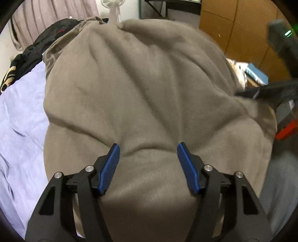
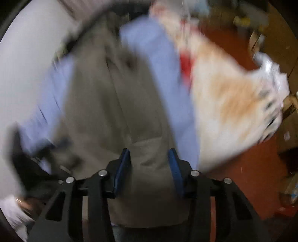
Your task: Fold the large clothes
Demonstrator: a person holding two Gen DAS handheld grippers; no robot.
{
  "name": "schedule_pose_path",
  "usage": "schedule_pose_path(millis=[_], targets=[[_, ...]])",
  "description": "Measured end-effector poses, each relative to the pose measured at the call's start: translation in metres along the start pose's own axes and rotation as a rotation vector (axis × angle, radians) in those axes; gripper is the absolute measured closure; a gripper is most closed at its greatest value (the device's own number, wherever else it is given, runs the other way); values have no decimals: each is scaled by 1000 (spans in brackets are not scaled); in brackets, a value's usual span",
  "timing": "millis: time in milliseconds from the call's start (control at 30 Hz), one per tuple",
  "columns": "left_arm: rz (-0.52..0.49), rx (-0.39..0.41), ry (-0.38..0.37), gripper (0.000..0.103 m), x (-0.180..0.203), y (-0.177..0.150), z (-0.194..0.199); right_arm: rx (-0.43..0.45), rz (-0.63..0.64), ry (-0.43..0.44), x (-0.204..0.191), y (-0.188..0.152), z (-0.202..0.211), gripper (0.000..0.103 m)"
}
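Note:
A large taupe sweatshirt [image 1: 141, 89] lies spread over a lilac bedsheet [image 1: 20, 119]. My left gripper [image 1: 148, 149] is open, its blue pads [image 1: 109, 167] resting on the cloth with a bulge of fabric between them. The right wrist view is motion-blurred. There the sweatshirt [image 2: 104, 104] runs away from me, and my right gripper [image 2: 148, 154] is open with a fold of the cloth between its blue pads [image 2: 175, 171]. The other gripper shows as a dark blur at the left wrist view's right edge [image 1: 283, 37].
A black garment [image 1: 37, 46] lies at the bed's far left. A curtain [image 1: 55, 11] and a fan [image 1: 111, 5] stand behind. A wooden wardrobe [image 1: 238, 28] is at the right. A cream and orange cloth [image 2: 229, 100] lies beside the sheet, over a red-brown floor [image 2: 247, 178].

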State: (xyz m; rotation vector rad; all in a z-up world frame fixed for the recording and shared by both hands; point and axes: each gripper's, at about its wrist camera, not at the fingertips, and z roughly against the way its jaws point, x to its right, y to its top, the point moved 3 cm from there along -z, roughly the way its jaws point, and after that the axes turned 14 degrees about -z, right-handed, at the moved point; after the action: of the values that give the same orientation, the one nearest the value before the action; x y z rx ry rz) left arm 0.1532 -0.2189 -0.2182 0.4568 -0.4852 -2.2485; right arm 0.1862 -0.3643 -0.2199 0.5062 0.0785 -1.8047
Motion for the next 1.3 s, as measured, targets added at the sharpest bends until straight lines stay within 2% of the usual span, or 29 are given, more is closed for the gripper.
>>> schedule_pose_path(millis=[100,200,300,433,467,500,533,567,633,667,700,733,767,833,867,967,1067,1133,1233,1300], targets=[[-33,33,4,40,8,-16,5,-9,-72,55,16,-4,8,60],[-47,63,-35,42,6,-16,17,15,-53,44,10,-3,32,63],[-79,123,-71,47,-6,-2,35,104,-29,83,-10,5,75,63],[-220,229,-50,47,-5,34,50,238,30,119,-46,38,125,62],[-247,253,-50,51,-5,40,50,260,56,116,-60,53,132,62],[-272,274,-69,65,-3,47,47,273,77,112,-71,66,136,62],[-281,276,-86,73,-3,53,41,287,101,108,-82,79,138,62],[-279,271,-99,86,-5,57,36,310,137,97,-101,96,138,62],[-253,265,-156,94,-7,65,22,364,180,48,-131,115,132,64],[-244,262,-167,97,-2,64,22,381,219,38,-150,130,123,65],[-241,257,-177,99,0,66,17,380,245,35,-160,140,114,70],[-247,255,-178,99,3,67,14,374,282,24,-173,152,100,79],[-256,254,-176,99,5,66,11,357,325,-3,-190,171,78,82],[-260,246,-177,99,8,61,2,316,365,-34,-210,201,46,99],[-254,237,-187,99,9,58,-3,303,373,-59,-222,224,23,100],[-248,221,-224,100,7,55,-8,276,372,-88,-247,268,-17,103],[-252,206,-250,101,6,53,-9,200,346,-118,-264,307,-68,103],[-232,200,-279,101,4,51,-12,137,343,-206,-268,326,-108,103],[-235,194,-284,102,4,48,-13,144,452,-412,-262,340,-156,103],[-266,187,-272,103,9,48,-13,50,392,-442,-237,347,-188,103]])
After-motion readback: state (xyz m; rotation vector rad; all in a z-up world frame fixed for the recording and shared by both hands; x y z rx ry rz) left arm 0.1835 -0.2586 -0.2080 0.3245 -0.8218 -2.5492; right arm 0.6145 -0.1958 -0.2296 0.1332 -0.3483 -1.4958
